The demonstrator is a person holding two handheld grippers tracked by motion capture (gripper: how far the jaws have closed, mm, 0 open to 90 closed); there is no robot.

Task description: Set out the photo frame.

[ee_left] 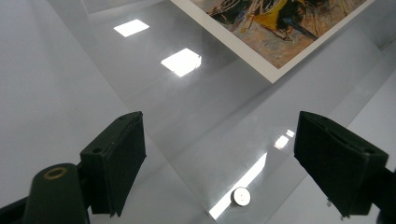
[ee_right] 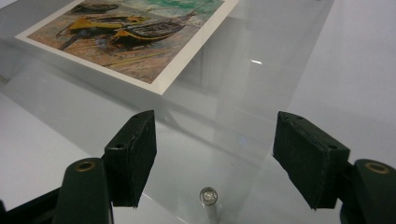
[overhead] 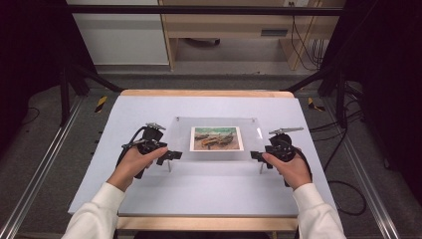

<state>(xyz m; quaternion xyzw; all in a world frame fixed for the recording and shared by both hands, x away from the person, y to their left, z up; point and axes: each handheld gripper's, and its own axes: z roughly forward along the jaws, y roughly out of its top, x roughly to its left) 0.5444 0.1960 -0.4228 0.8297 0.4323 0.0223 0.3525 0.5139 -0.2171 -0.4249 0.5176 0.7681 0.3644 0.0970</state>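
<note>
Around the clear acrylic frame (overhead: 216,139) the table (overhead: 209,194) lies bare on every side, widest on the near side. Under the frame, four thin metal legs stand at its corners; the near left leg (overhead: 169,166) and near right leg (overhead: 261,168) bar its near corners.

Grey floor (overhead: 59,164), black frame (overhead: 199,10), wood desk (overhead: 224,25), maybe cables (overhead: 303,45)

The frame (overhead: 214,149) is clear, glossy acrylic on shiny metal pegs (ee_right: 208,196); the print (overhead: 216,138) is matt paper. The jaws are matt black plastic, the table (overhead: 209,189) smooth.
</note>
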